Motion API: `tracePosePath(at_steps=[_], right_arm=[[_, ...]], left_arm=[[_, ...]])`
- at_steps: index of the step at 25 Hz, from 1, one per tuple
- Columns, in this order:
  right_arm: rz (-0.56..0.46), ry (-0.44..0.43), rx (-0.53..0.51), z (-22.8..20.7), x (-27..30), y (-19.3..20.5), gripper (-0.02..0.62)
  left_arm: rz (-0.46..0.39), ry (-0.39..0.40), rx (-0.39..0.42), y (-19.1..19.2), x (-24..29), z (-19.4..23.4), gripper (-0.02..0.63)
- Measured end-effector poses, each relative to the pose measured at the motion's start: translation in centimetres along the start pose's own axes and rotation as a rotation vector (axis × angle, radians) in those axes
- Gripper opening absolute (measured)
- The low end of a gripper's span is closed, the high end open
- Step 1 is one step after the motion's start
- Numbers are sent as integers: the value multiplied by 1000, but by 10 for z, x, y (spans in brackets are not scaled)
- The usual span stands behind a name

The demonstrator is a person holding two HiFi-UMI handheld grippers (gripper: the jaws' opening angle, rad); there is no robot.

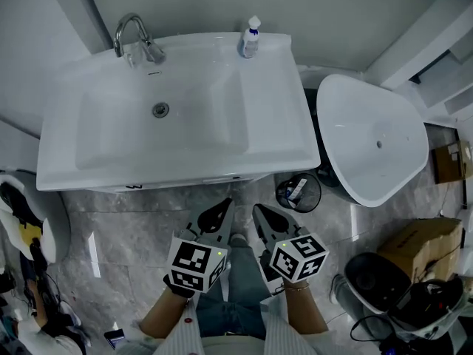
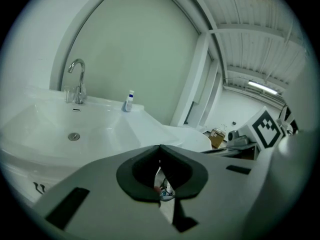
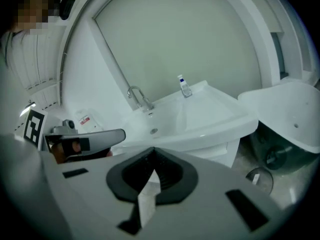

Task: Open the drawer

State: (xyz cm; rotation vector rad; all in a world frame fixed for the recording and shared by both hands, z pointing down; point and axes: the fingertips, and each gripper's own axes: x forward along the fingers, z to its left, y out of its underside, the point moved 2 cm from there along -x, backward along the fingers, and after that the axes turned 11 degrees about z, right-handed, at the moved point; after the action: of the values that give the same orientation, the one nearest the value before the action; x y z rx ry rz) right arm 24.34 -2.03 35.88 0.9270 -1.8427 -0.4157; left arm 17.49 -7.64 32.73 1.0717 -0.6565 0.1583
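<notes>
Head view looks down on two striped sleeves (image 1: 171,340), cut off at the bottom edge, with the hands mostly hidden behind the marker cubes (image 1: 196,263). The left claw (image 1: 224,207) and the right claw (image 1: 260,211) sit side by side over the grey floor (image 1: 126,235), near each other but not touching. Each claw's own view shows its two tips pressed together with nothing held. Just past them is the white sink (image 1: 281,124). The drawer (image 1: 185,184) is under it. Only a thin white strip of its front peeks out below the rim, so its handle is hard to make out. A small black bin (image 1: 299,192) stands by the sink's right corner. A tap (image 1: 133,32) and a little bottle (image 1: 251,39) stand at the back.
</notes>
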Motion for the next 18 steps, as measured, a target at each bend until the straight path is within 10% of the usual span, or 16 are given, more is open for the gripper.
tracePosePath(at_steps=[18], right_arm=[[194,-75,-170,-57,72,47,9]], left_arm=[[-34,-224,-213,81,53,15,17]])
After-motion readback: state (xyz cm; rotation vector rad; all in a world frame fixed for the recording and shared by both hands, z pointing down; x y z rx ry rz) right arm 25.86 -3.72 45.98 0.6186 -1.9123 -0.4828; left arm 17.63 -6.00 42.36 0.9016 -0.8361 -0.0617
